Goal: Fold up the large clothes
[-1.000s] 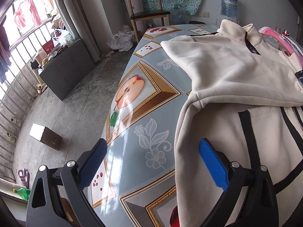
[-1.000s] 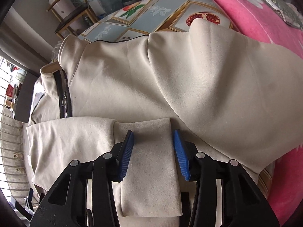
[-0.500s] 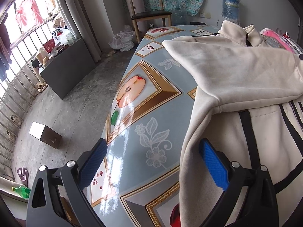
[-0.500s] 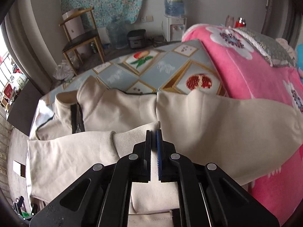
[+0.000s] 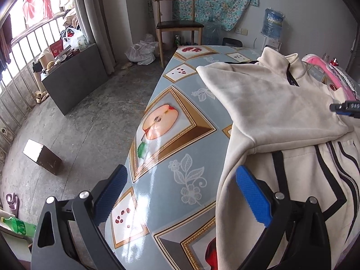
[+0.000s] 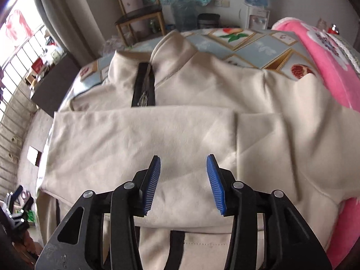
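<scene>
Both tongs stand released: the right gripper (image 6: 183,182), opening after clamping the sleeve (image 6: 144,135), has let it lie folded across the jacket (image 5: 281,103) on the table (image 5: 157,180), while the left gripper (image 5: 180,193) hovers empty.

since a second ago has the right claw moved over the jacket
Yes. The right claw has slid off the folded sleeve's cuff end toward the jacket's middle, judged against the black zipper. Its jaws are opening with no cloth between them.

wooden chair (image 5: 177,20), water jug (image 5: 273,22), pink blanket (image 6: 324,67)
</scene>
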Available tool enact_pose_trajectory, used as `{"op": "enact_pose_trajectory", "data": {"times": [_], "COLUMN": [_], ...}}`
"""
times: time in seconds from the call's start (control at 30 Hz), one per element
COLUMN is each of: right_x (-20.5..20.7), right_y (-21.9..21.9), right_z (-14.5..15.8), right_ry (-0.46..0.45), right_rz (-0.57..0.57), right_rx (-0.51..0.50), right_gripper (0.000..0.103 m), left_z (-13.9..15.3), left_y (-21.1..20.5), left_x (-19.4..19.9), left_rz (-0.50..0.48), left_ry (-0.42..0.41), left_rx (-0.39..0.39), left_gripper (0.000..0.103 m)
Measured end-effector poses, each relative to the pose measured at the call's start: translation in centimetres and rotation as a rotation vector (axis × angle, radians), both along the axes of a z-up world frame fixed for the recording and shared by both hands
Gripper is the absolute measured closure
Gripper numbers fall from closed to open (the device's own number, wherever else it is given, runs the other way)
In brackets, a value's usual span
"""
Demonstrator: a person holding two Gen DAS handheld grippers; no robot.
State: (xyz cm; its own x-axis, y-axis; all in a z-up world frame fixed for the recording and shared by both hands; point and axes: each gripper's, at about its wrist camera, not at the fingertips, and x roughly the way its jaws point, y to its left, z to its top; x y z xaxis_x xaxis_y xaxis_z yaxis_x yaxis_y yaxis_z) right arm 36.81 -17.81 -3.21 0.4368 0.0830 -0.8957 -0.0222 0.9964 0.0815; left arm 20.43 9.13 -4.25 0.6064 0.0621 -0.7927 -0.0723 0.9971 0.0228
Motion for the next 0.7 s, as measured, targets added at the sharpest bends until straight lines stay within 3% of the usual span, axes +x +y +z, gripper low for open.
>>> {"op": "enact_pose_trajectory", "data": {"times": [0.13,0.27,0.43,0.53,0.7], "right_x": [0.0,-1.7,-5.1,-7.8,-12.1], "right_y": [0.2,-0.9,-4.1,-7.8,-17.3], "right_z": [-0.6,2.1,4.6,5.6,6.8], "right_ry": [0.029,-0.029,-0.081,-0.112,-0.158], "right_rz": [-0.004,-0.019,-0.089,-0.167,-0.382], "right_rx": [-0.002,0.062,0.114,0.149,0.155], "right_gripper": [0.054,0.049,0.023,0.022,0.022], "left_z": [1.3,2.8,3.1,2.4,0.4], "left_y": [-0.2,-1.5,-4.6,-6.8,-10.5], "left_x": [0.4,1.6,4.7,6.6,9.2], "left_rz": [-0.014,-0.062,-0.132,-0.164,-0.205], "left_ry": [-0.015,-0.038,-0.001,0.034,0.083], "left_rx": [-0.014,-0.018,-0.042,-0.065,-0.041], "left_gripper": [0.007,0.007,0.007,0.007,0.007]}}
